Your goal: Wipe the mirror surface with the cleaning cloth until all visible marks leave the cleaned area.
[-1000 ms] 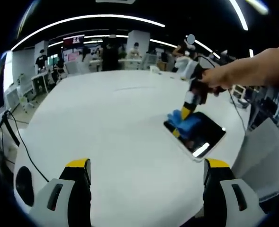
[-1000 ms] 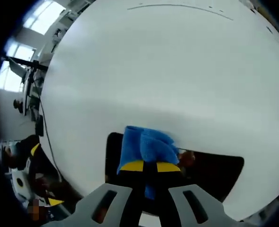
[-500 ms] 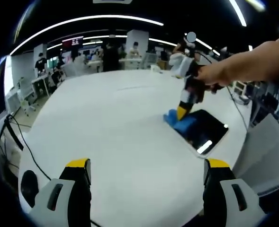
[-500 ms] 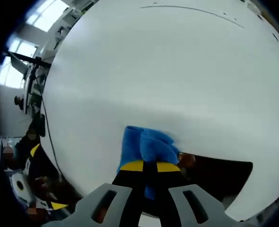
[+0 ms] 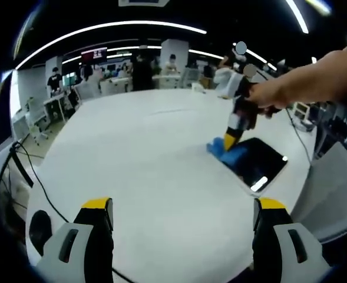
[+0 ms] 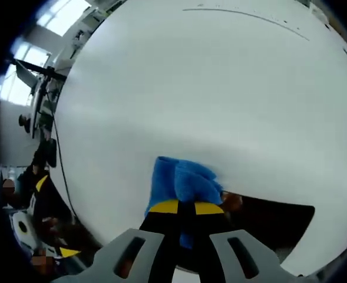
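The right gripper (image 6: 186,207) has its jaws pinched together on a blue cloth (image 6: 182,181), pressing it onto one end of a dark mirror (image 5: 257,162) lying flat on a white table (image 5: 144,153). The cloth hides that end. The left gripper (image 5: 182,206) hovers apart, jaws wide, holding nothing.

A broad white counter (image 5: 144,159) fills the middle. Long ceiling lights (image 5: 108,26) arc at 12 o'clock, desks (image 5: 111,82) stand at 11 o'clock, and a black cable (image 5: 26,177) trails at 9 o'clock.
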A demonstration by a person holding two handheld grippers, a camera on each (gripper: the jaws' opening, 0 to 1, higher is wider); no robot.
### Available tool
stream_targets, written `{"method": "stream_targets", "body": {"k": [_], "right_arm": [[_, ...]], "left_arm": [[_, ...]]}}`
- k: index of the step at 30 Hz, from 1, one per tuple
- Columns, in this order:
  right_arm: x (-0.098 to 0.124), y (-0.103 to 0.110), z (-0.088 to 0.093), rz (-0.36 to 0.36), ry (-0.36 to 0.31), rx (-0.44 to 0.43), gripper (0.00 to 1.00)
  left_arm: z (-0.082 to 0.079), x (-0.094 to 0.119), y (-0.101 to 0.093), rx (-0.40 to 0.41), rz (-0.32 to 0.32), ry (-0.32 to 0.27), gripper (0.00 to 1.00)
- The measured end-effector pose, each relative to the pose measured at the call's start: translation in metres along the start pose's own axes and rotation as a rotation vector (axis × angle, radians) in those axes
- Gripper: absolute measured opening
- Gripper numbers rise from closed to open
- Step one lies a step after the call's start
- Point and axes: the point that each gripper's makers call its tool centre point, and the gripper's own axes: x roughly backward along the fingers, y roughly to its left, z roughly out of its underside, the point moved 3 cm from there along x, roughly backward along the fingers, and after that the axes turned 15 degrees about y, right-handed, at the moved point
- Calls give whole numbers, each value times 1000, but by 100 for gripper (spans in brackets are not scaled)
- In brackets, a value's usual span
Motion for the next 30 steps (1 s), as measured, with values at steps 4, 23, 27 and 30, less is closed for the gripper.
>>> {"method": "stream_targets", "body": {"k": [4, 23, 27, 30], "right_arm": [[-2, -1, -2, -3, -24, -6, 1], [-9, 8, 14, -25, -35, 8, 1], [-10, 9, 18, -37, -42, 3, 1], [-12, 10, 22, -45, -43, 3, 1]], "left_arm": [[-1, -1, -4, 0, 2, -3, 100], [-8, 2, -12, -4, 6, -19, 100], [-7, 3, -13, -7, 5, -18, 100], [-9, 4, -13, -7, -3, -26, 100]]}}
